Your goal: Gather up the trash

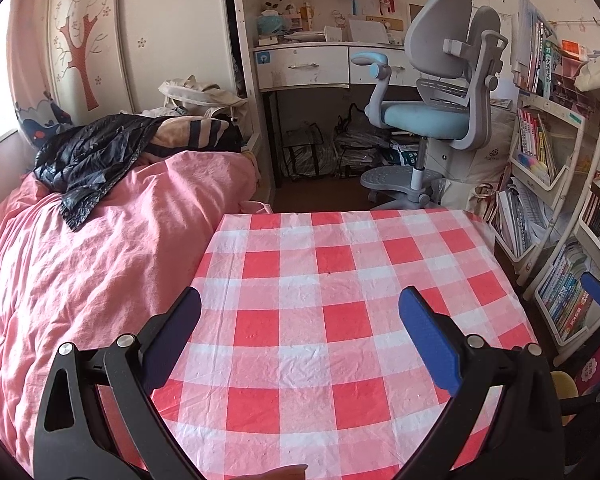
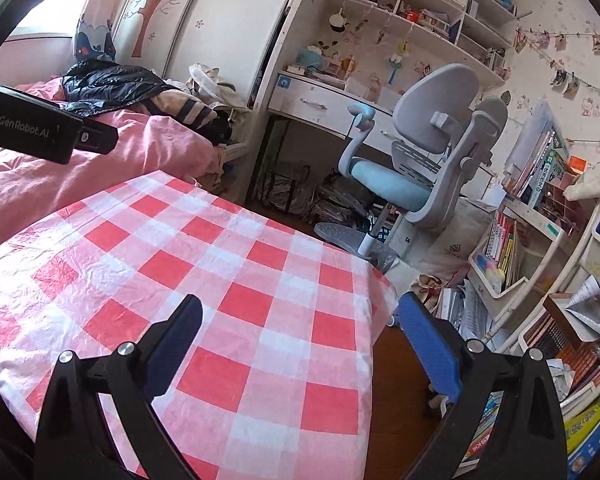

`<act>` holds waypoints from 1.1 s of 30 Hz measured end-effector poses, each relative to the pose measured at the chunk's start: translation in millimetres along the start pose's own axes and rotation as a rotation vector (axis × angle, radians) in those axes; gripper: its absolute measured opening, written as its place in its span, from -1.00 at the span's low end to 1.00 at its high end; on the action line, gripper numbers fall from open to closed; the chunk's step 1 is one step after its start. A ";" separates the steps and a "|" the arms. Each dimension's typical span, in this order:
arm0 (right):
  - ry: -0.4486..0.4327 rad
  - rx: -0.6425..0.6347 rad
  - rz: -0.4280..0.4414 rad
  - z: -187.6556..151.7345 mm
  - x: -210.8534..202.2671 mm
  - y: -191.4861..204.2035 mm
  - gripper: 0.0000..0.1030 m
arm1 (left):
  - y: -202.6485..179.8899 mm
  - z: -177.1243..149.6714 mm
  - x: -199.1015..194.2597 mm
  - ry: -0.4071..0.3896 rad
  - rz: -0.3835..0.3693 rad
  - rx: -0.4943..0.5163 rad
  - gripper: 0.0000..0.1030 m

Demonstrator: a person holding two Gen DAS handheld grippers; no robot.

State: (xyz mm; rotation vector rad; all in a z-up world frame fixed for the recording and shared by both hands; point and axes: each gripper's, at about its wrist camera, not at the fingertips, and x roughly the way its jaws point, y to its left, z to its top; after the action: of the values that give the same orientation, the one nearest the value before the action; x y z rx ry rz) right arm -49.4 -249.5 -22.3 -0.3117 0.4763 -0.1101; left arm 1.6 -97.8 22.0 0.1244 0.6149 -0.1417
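Spanning both views, a table under a red-and-white checked cloth (image 1: 340,280) is recorded, its top bare. The left gripper (image 1: 300,316) is seen above the cloth with its blue-padded jaws spread apart and nothing between them. The right gripper (image 2: 300,324) is likewise held wide apart and unloaded, over the table's right edge.

Trash: a crumpled black plastic bag (image 1: 88,160) is noted on the pink bed (image 1: 80,280), well apart from both grippers; no other trash can be made out on the cloth.

Shown by the left wrist view only: a fingertip (image 1: 288,471) at the bottom edge, and a blue pad of the other gripper at the far right.

Shown by the right wrist view only: the black body of the left gripper, lettered "GenRobot.AI", at the left edge; brown floor (image 2: 400,380) beside the table; upper wall shelves (image 2: 420,8) and a string of hung pictures (image 2: 560,40).

Common to both: a grey-and-blue desk chair (image 1: 436,80), a white desk (image 1: 300,64) and crowded bookshelves (image 1: 548,152).
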 end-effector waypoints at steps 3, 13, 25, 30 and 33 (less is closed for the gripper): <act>0.000 0.000 -0.001 0.2 -0.2 -0.1 0.83 | 1.9 1.3 -2.5 -0.011 -0.010 -0.013 0.86; -0.006 -0.002 -0.006 -0.3 -1.2 -0.7 0.83 | 5.2 2.8 -6.5 -0.023 -0.036 -0.034 0.86; -0.007 -0.002 -0.007 -0.5 -1.1 -0.5 0.83 | 4.7 3.8 -8.6 -0.033 -0.045 -0.043 0.86; -0.007 -0.002 -0.007 -0.8 -0.9 -0.6 0.83 | 4.6 3.8 -8.7 -0.034 -0.043 -0.042 0.86; -0.008 -0.002 -0.007 -0.9 -1.0 -0.8 0.83 | 4.8 3.9 -8.8 -0.034 -0.044 -0.042 0.86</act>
State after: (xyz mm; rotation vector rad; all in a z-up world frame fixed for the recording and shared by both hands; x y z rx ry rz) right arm -50.7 -250.3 -22.4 -0.3159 0.4679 -0.1152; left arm -2.6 -92.9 30.6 0.0681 0.5864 -0.1726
